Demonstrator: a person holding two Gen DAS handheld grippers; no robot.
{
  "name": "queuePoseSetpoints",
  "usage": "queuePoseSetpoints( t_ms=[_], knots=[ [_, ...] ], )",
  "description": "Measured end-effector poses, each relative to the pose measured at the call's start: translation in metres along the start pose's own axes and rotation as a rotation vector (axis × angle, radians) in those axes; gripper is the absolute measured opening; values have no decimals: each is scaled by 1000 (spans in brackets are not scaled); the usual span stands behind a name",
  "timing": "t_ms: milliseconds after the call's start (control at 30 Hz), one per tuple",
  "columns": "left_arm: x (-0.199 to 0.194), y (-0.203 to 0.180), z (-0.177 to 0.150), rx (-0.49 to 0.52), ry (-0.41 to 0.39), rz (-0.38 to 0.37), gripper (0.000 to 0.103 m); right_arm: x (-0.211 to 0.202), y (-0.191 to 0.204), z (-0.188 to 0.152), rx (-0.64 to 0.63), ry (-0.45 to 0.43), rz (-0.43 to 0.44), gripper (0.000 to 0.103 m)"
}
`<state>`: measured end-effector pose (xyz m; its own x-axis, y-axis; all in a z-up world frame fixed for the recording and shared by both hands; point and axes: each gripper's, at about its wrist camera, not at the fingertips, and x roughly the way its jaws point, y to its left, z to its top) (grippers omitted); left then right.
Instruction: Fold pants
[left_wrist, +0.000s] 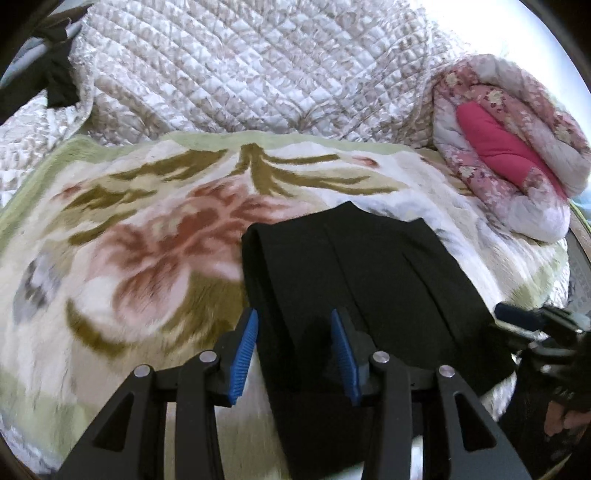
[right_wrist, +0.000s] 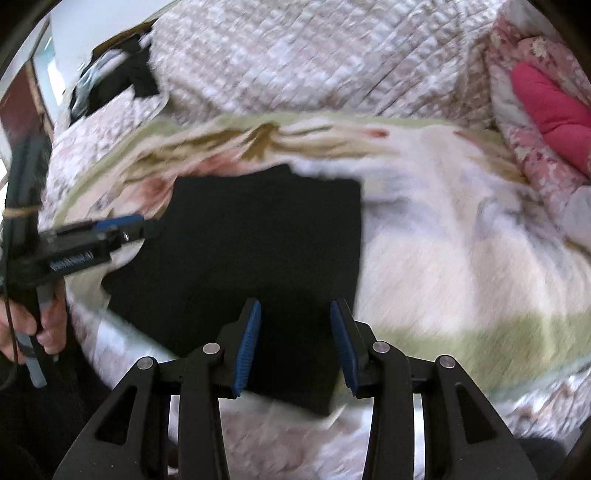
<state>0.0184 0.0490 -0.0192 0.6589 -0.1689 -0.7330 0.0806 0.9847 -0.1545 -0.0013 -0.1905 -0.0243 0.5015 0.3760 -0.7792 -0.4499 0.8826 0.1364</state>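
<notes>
Black pants (left_wrist: 354, 280) lie folded into a flat rectangle on a floral blanket (left_wrist: 129, 251); they also show in the right wrist view (right_wrist: 258, 236). My left gripper (left_wrist: 295, 332) is open, its blue pads above the near left part of the pants, holding nothing. It also shows from the side in the right wrist view (right_wrist: 136, 225), at the pants' left edge. My right gripper (right_wrist: 295, 328) is open over the near edge of the pants, empty. It shows at the right edge of the left wrist view (left_wrist: 517, 317).
A quilted white bedspread (left_wrist: 258, 66) rises behind the blanket. A rolled pink floral quilt (left_wrist: 509, 147) lies at the right. A dark garment (left_wrist: 59, 85) hangs at the far left. The bed edge drops off near the person's hands.
</notes>
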Motion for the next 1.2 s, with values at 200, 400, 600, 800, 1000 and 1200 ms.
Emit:
queuePoseSetpoints(
  t_ms=[200, 400, 600, 800, 1000, 1200],
  knots=[
    [-5, 0, -27, 3, 31, -6, 47, -1, -1, 1, -3, -2, -3, 41],
    [-19, 12, -25, -39, 45, 28, 46, -15, -9, 0, 50, -8, 18, 41],
    [-30, 15, -26, -58, 59, 46, 46, -24, -19, -2, 105, -13, 54, 41],
    [-34, 9, -20, -53, 59, 46, 46, -32, -21, 5, 116, -33, 76, 41],
    [-35, 7, -15, -54, 55, 49, 46, -34, -26, 7, 147, -37, 100, 41],
    [-31, 5, -13, -57, 61, 44, 46, -34, -37, 9, 195, -42, 118, 41]
  ],
)
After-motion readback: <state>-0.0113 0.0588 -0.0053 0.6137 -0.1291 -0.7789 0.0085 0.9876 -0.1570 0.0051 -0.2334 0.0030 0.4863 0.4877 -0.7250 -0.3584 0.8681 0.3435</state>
